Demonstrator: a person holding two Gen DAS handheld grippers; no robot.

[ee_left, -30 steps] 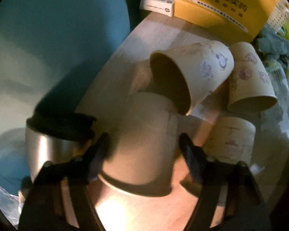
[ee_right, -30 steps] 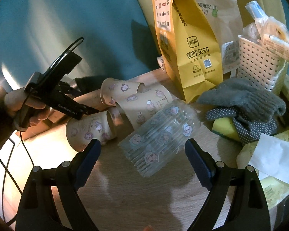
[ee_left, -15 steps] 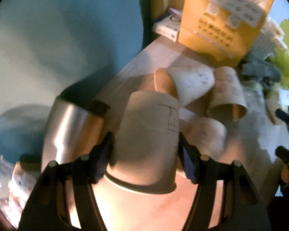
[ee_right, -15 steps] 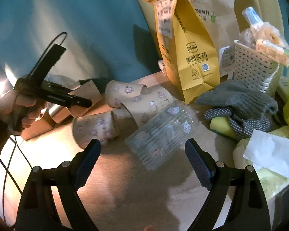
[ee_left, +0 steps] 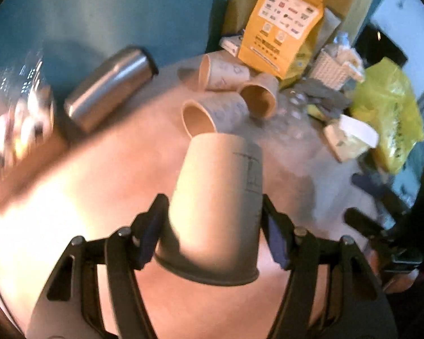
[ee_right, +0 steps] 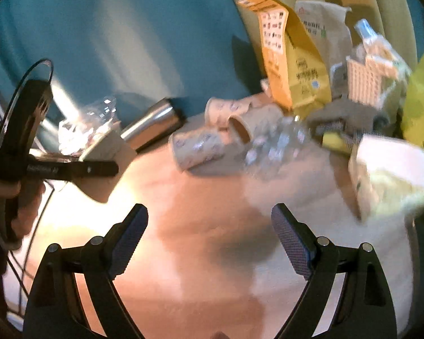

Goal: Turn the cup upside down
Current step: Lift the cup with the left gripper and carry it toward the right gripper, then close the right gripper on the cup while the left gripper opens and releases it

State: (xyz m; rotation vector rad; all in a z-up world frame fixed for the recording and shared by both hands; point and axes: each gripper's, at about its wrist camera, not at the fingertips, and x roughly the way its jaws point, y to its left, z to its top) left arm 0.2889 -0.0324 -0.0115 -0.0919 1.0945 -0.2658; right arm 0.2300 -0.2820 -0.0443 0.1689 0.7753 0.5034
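My left gripper (ee_left: 212, 228) is shut on a plain beige paper cup (ee_left: 214, 203), held above the wooden table with its rim toward the camera and its base pointing away. In the right wrist view the same cup (ee_right: 107, 163) shows at the left, held in the left gripper (ee_right: 110, 166) clear of the table. My right gripper (ee_right: 209, 237) is open and empty over the table's near part.
Three printed paper cups (ee_left: 209, 113) lie on their sides mid-table beside a clear plastic cup (ee_right: 271, 144). A steel tumbler (ee_left: 107, 84) lies at the left. A yellow paper bag (ee_left: 279, 31), white basket (ee_right: 367, 79), grey glove (ee_right: 350, 115), tissue pack (ee_right: 387, 180) and yellow-green bag (ee_left: 390, 113) crowd the back right.
The left gripper has lifted the plain cup up and back from the pile of cups, so the table now looks farther away. The right gripper has drawn back and swung left.
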